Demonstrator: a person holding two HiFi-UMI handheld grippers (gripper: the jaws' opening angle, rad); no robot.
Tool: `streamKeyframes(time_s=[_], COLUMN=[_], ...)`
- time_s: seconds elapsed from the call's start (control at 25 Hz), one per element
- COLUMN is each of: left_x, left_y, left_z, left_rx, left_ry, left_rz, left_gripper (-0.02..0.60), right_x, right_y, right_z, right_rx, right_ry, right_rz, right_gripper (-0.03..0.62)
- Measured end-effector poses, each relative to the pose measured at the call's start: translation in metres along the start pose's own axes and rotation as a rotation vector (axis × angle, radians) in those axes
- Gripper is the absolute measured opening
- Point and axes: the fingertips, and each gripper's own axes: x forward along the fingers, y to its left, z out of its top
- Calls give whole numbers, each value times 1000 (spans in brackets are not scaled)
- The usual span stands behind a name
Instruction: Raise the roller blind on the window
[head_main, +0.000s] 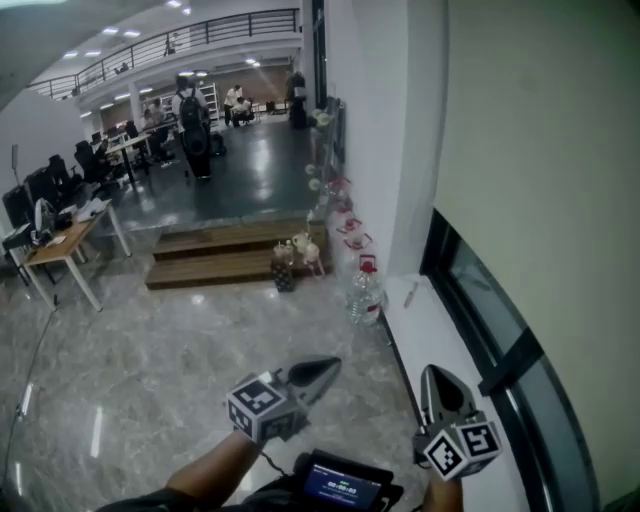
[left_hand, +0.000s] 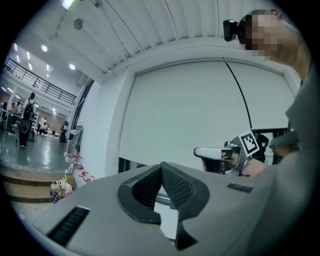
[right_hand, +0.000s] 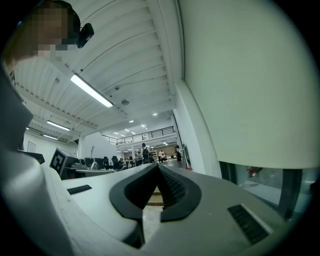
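Observation:
The pale roller blind (head_main: 540, 120) hangs down over most of the window at the right. Below its lower edge a strip of dark-framed glass (head_main: 497, 325) shows above the white sill (head_main: 440, 345). In the left gripper view a thin dark cord (left_hand: 240, 95) runs down in front of the blind (left_hand: 190, 110). My left gripper (head_main: 333, 364) is low in the middle, shut and empty. My right gripper (head_main: 432, 373) is over the sill's near end, also shut with nothing in it, and it shows in the left gripper view (left_hand: 197, 151). Neither gripper touches the blind or the cord.
A large water bottle (head_main: 365, 295) stands on the floor by the sill's far end. Beyond it are wooden steps (head_main: 220, 255) with small bottles and flowers. A desk (head_main: 65, 245) is at the far left, with people farther back. A small screen (head_main: 345, 485) sits at my waist.

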Motion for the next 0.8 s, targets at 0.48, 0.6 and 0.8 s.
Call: streamKeyframes(time_s=[0.48, 0.6, 0.8], left_x=[51, 65, 88], left_y=[81, 111, 157], left_z=[5, 12, 18], left_rx=[3, 2, -3], left_ry=[-25, -29, -28], left_rz=[-33, -38, -52], left_gripper=[-9, -9, -9], right_x=[85, 116, 163], right_y=[-39, -53, -72], right_z=[-4, -1, -1], right_rx=[3, 2, -6], right_ry=[1, 13, 29], right_rz=[-27, -48, -73], right_gripper=[8, 9, 9])
